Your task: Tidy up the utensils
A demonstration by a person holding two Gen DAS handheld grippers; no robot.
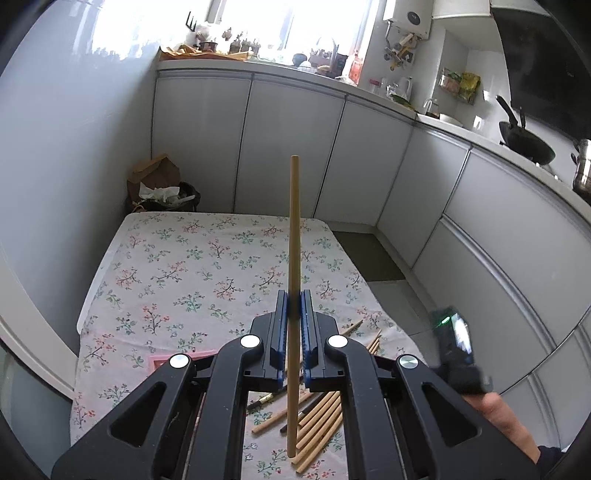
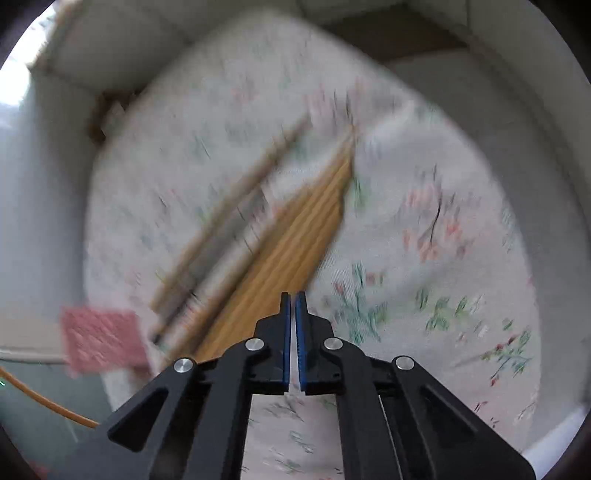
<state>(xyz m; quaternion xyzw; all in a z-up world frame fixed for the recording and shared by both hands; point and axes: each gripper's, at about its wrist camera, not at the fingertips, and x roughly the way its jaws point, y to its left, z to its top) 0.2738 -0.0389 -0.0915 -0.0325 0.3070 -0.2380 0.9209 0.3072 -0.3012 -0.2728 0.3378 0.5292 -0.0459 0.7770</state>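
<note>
Home kitchen: white base cabinets [image 1: 295,147], cluttered countertop [image 1: 369,92], wok [image 1: 526,142], water heater [image 1: 408,18], floral-clothed table [image 1: 184,266].

No text, label, brand, number or sign is legible in either view.

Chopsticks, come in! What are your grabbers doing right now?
Left gripper shut on one chopstick, held upright. Right gripper nearly shut, empty, above the chopstick pile on the tablecloth. Nothing in the way.

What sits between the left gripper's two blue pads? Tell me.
One wooden chopstick, held upright and clamped by the left gripper. The left wrist view shows it; nothing else is between them.
</note>
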